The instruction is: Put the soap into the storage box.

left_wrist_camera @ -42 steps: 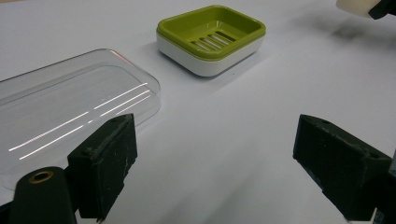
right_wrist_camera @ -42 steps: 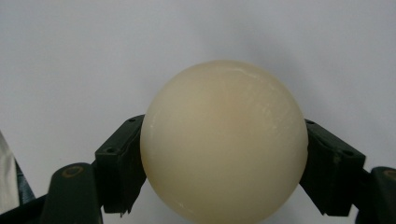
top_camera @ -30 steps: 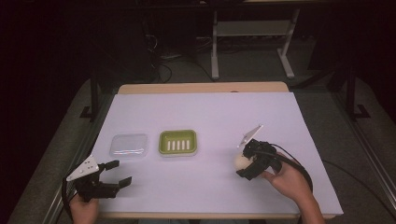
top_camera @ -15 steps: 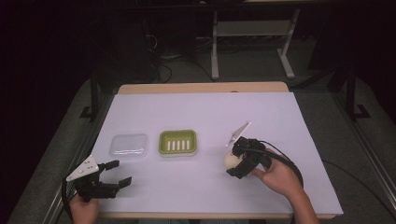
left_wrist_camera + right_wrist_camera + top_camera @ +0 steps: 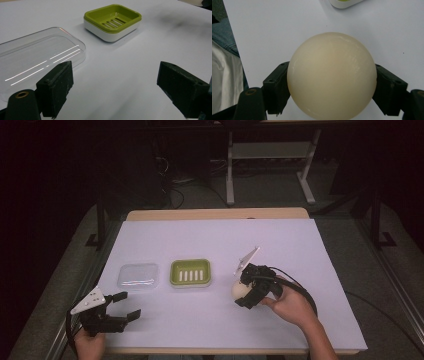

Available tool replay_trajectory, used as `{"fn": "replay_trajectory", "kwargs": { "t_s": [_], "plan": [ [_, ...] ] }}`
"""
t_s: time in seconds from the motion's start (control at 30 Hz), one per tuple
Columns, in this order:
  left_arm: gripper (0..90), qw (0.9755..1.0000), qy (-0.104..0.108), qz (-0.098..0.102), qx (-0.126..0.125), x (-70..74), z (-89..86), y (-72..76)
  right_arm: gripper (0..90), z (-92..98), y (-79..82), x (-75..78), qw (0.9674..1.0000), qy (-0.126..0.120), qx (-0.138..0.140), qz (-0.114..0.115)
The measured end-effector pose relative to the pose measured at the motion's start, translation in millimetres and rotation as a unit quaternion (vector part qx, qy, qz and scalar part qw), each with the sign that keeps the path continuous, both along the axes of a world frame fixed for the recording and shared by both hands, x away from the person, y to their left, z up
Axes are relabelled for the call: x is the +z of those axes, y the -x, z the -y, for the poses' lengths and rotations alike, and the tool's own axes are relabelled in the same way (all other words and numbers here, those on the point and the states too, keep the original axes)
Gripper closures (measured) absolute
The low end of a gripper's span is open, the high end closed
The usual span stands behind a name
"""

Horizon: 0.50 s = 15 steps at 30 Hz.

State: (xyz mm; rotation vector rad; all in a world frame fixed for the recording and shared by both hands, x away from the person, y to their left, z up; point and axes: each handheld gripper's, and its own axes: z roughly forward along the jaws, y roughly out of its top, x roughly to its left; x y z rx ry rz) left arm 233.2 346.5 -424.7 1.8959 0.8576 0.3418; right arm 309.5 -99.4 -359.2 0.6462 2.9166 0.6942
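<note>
From above, the right gripper (image 5: 243,292) sits right of the green soap dish (image 5: 190,273), its jaws clamped on a cream-coloured round soap (image 5: 240,290) held close over the white table (image 5: 300,250). The clear lid (image 5: 137,276) lies just left of the dish. The left gripper (image 5: 125,305) rests near the table's front left corner, jaws apart and empty.

In the left gripper view, the two black jaws stand wide, the clear lid (image 5: 37,65) beyond the left one and the green soap dish (image 5: 112,21) farther off.

In the right gripper view, the soap (image 5: 332,75) sits pinched between both jaws, the dish's edge (image 5: 343,3) at the top.
</note>
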Motion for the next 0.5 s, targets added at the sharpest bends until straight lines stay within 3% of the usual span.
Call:
{"fn": "replay_trajectory", "kwargs": {
  "t_s": [0.5],
  "plan": [
    [12.8, 1.0, 0.0, 0.001, 0.0, 0.3, -0.5, 0.3, 24.0, -18.3, -9.4, 6.5, 0.9999, -0.002, 0.017, -0.001]
  ]
}}
